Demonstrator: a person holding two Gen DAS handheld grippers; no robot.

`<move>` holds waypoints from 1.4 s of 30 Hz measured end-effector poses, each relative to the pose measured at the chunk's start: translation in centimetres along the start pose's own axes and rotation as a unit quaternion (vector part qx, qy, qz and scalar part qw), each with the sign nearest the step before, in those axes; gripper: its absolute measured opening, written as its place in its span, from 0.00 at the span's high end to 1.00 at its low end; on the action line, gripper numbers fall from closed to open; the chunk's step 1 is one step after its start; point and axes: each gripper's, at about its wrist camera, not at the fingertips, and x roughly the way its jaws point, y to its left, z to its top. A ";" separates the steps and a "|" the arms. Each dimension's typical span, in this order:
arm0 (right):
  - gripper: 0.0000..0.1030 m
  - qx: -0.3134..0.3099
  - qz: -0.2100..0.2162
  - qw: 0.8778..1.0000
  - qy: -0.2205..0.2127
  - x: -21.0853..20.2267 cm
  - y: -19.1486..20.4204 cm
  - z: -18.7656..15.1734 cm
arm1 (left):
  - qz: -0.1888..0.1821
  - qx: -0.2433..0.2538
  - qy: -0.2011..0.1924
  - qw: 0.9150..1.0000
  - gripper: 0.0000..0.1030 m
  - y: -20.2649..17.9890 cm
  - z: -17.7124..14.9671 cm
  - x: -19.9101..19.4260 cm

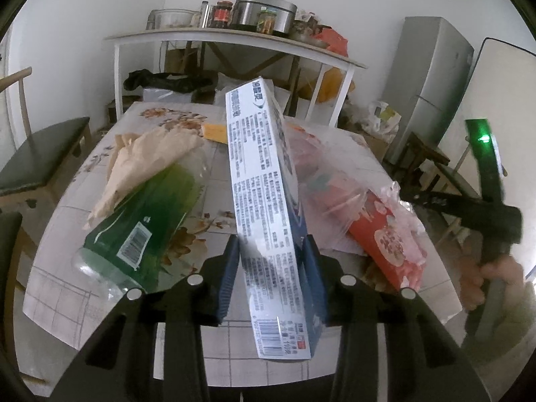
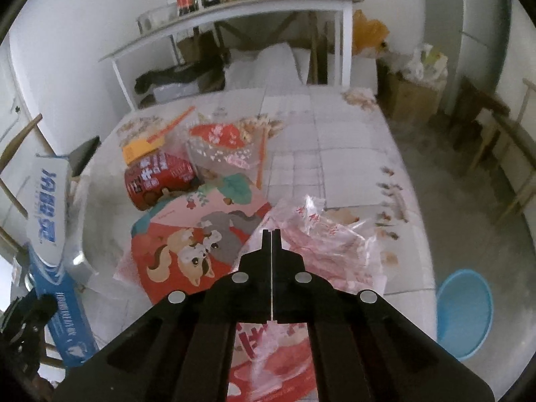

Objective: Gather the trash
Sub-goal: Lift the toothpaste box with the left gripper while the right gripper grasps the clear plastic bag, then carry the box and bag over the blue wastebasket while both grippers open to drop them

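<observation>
My left tongs (image 1: 271,261) clamp a long white-and-blue toothpaste box (image 1: 264,201), blue pads pressed on both of its sides, box tilted up and away over the table (image 1: 67,288). My right tongs (image 2: 271,232) are closed tight, fingers meeting with only a thin line between them; the tips sit at the edge of a crinkled clear plastic bag with red print (image 2: 321,234), but I cannot tell if any film is pinched.

Left wrist view only: a green plastic bottle (image 1: 147,224) lying on its side left of the box, with crumpled tan paper (image 1: 150,164) on its far end. A small orange carton (image 1: 216,132) lies further back. Right of the box, a red packet (image 1: 385,244) under clear film. My right hand (image 1: 485,278) on its black tool shows at the far right edge. Grey fridge (image 1: 432,77) in the back corner.

Right wrist view only: a red can (image 2: 157,177) on its side, a red cartoon-animal packet (image 2: 194,248) flat beside the tips, another red-printed packet (image 2: 221,144) behind, and an orange stick (image 2: 172,124) near the orange carton (image 2: 139,150). A blue basin (image 2: 465,311) sits on the floor at right. The toothpaste box (image 2: 47,221) appears at the far left edge, held up off the table.

Both views: white shelf table (image 1: 234,38) with jars against the back wall.
</observation>
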 end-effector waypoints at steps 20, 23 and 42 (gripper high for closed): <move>0.57 -0.044 -0.026 0.999 0.005 0.8 1.9 -0.5 | 0.006 0.032 -0.048 0.998 0.66 -1.2 0.0 -2.7; 0.94 -0.051 -0.049 0.997 0.030 2.3 1.9 -0.7 | 0.006 0.037 -0.062 0.997 0.66 -1.4 0.1 -3.4; 1.00 0.086 -0.018 0.988 -0.126 -9.8 -5.7 -0.3 | -0.023 0.105 -0.152 0.983 0.69 -6.4 2.5 -6.7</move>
